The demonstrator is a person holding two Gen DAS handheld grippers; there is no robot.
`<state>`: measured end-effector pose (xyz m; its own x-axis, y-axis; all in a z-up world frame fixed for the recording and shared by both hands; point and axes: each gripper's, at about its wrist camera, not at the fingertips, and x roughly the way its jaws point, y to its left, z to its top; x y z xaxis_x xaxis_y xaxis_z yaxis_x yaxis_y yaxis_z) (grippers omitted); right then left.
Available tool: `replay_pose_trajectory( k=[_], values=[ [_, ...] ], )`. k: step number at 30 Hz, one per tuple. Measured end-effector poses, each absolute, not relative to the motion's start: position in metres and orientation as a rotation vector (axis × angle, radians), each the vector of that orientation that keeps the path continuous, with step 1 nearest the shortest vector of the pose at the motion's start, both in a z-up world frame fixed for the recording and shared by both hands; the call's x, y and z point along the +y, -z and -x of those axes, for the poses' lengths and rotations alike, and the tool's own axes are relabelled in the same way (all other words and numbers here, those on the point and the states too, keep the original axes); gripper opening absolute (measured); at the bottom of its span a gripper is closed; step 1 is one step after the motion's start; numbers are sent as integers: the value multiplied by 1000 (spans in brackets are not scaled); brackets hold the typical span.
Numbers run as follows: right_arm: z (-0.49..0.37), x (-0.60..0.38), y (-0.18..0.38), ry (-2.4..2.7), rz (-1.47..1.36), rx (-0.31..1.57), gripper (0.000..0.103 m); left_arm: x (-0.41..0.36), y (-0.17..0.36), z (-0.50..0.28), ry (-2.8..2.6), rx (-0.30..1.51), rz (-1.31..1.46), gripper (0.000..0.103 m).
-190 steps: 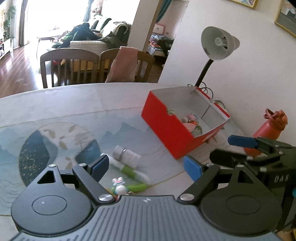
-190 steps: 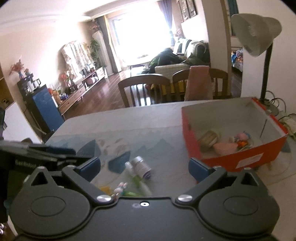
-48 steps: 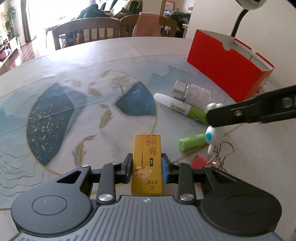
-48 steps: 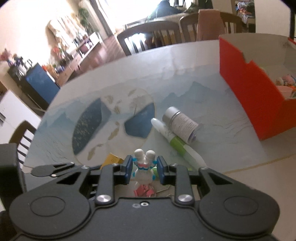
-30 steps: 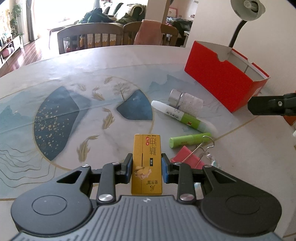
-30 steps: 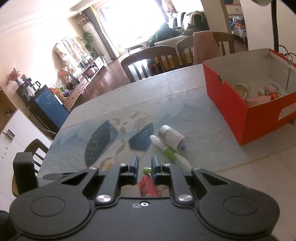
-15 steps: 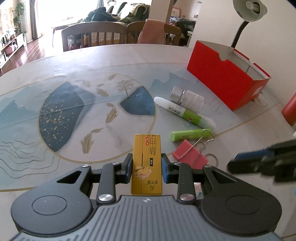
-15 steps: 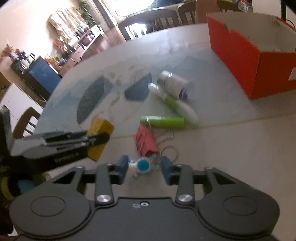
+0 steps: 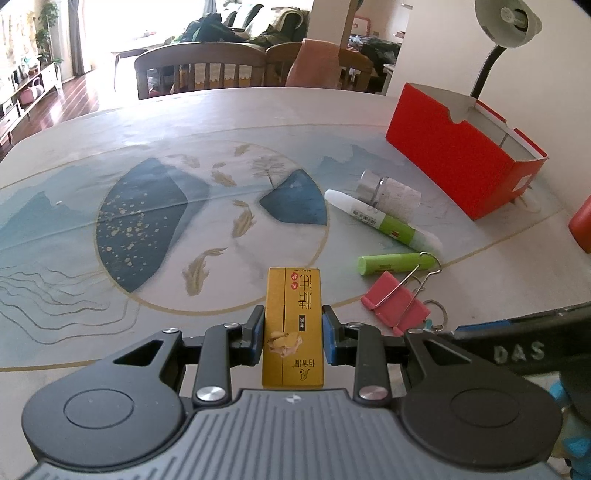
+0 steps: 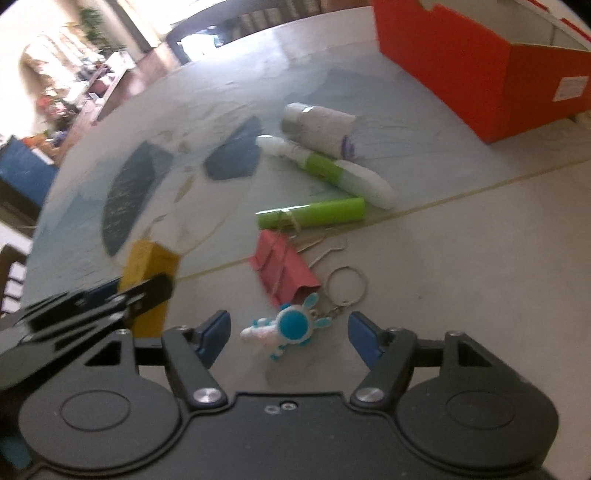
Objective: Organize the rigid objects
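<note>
My left gripper [image 9: 293,334] is shut on a small yellow box [image 9: 293,325], held above the table; the same yellow box [image 10: 149,273] shows at the left of the right wrist view. My right gripper [image 10: 288,334] hangs low over the table with its jaws opening. A white and blue bunny keychain [image 10: 286,328] lies between them, touched by neither pad. Just beyond it lie a pink binder clip [image 10: 282,271], a green tube [image 10: 312,216], a white and green pen [image 10: 325,170] and a small bottle [image 10: 319,127]. The red box [image 10: 480,62] stands at the far right.
The patterned table mat [image 9: 147,206] spreads to the left. A desk lamp [image 9: 506,26] rises behind the red box [image 9: 454,155], and a red bottle [image 9: 581,225] stands at the right edge. Chairs [image 9: 199,70] line the far side of the table.
The right gripper came down over the table and spread its jaws; the bunny keychain now lies on the table between them. The left gripper kept still with the yellow box.
</note>
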<state>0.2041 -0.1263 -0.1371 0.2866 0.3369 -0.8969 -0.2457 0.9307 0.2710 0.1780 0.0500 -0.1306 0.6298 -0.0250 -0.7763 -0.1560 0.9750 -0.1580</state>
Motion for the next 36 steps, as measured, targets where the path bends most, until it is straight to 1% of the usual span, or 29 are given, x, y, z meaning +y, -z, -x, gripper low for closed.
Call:
replay_pose_trajectory(
  k=[4,6,15,16,18,19,20,21,22,26,36],
  values=[
    [-206,-120,140,-365,-61,1213,65,53,130,-176,-79,888,220,30],
    [-206,-116,143,-356,-29,1219,60,54,130,-175,-80,887,221,30],
    [-193,-125,142,-436,39,1203,58,55,130,-174,-76,886,225,30],
    [-191,-127,143,-443,48,1203,56,55,130,-174,-75,887,224,30],
    [-187,-128,142,-465,95,1181,45,55,130,-175,-76,887,225,30],
    [-186,-128,142,-476,99,1177,43,55,131,-175,-74,888,225,30],
    [-186,-129,142,-493,89,1176,38,54,131,-175,-73,889,225,30],
    [-186,-130,142,-516,75,1179,30,53,131,-175,-73,890,225,30],
    [-186,-130,142,-529,71,1180,27,52,131,-175,-72,890,226,30],
    [-184,-133,141,-546,78,1167,27,49,130,-176,-63,893,225,30],
    [-195,-188,108,-537,-123,1153,25,37,121,-176,-27,902,253,30]
  ],
)
